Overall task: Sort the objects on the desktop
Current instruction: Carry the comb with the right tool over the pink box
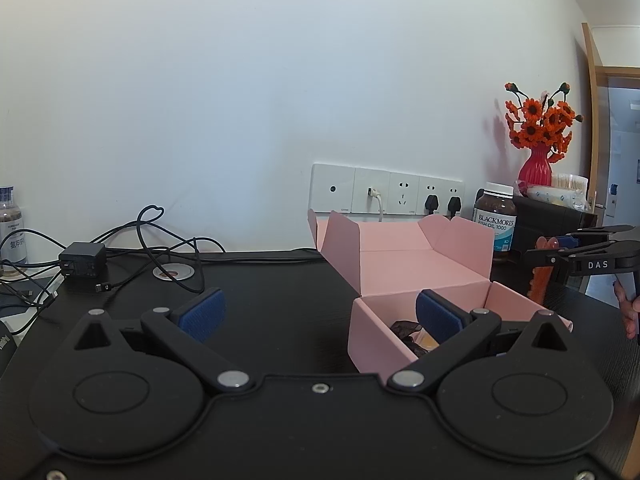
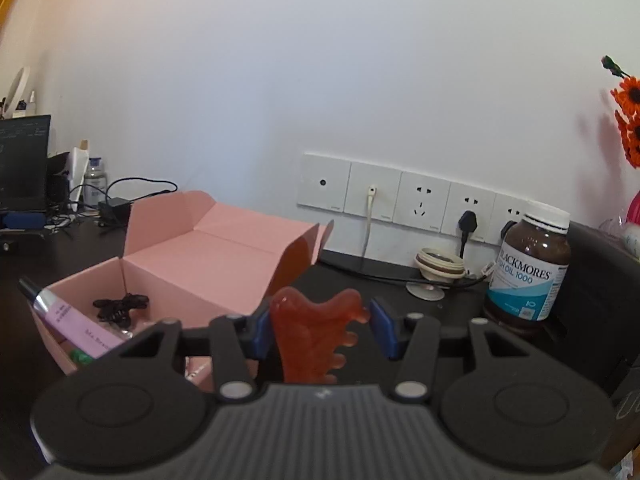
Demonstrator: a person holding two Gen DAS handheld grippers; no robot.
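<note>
Holding the orange comb (image 2: 316, 336) loosely in my right gripper (image 2: 320, 330) beside the pink box (image 2: 224, 256); left gripper (image 1: 320, 314) wide open, empty.

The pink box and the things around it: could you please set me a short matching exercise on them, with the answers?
Things:
1. pink box
2. red comb
3. fish oil bottle
4. purple tube

Descriptions:
A. leaning out over the box's edge
B. between the right gripper's jaws
C. standing by the wall sockets
D. lid folded back, open

Pairs: 1-D, 2-B, 3-C, 4-A
</note>
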